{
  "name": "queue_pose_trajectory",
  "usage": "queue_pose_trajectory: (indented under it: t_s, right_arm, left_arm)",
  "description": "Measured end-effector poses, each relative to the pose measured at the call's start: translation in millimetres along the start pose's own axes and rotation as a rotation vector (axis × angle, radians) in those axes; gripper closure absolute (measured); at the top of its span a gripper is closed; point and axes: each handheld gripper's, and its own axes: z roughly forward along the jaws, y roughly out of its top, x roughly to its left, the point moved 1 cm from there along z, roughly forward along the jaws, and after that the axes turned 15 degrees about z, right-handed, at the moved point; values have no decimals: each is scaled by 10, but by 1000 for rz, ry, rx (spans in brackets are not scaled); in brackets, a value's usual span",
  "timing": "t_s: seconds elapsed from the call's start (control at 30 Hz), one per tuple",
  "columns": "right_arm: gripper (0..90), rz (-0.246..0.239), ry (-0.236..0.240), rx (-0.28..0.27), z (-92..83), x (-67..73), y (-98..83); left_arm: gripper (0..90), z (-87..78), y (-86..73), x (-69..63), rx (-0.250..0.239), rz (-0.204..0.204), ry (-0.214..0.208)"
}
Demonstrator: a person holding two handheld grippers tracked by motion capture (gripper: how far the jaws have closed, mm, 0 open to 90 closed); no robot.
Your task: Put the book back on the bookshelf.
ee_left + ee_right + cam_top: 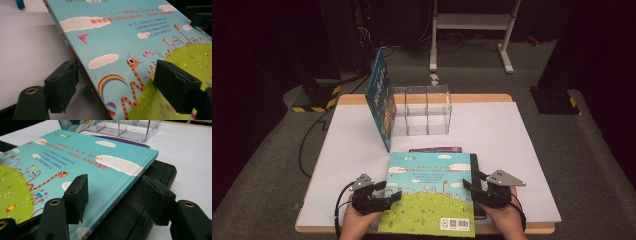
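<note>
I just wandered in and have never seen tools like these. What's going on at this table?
A person holds a hand-held gripper in each hand, one at each side of a picture book lying on top of a small stack at the table's near edge. The left hand-held gripper and the right hand-held gripper each straddle a book edge with jaws open. Farther back, another book leans against a clear organizer.

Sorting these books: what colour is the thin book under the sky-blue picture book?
Purple; clearest in the right gripper view.
</note>
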Motion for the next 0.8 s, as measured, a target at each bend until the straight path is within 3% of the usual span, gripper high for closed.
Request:
queue_pose_trajectory:
  t_s: [0.33, 0.43, 0.53, 0.63, 0.8]
  right_arm:
    - [393, 3, 0, 1, 3, -11, -4]
    - [397, 4, -18, -4, -8, -41, 6]
    - [397, 34, -45, -15, -44, -156, 19]
    - [397, 50, -62, -23, -79, -232, 27]
    - [391, 52, -72, -28, -112, -243, 18]
  left_arm:
    - [199, 1, 15, -34, 0, 14, 9]
    - [215, 15, 10, -75, 3, 18, -6]
    - [223, 53, 0, -166, 13, 52, -35]
    - [224, 100, -14, -235, 1, 56, -48]
    - [219, 125, -14, -231, -3, 52, -57]
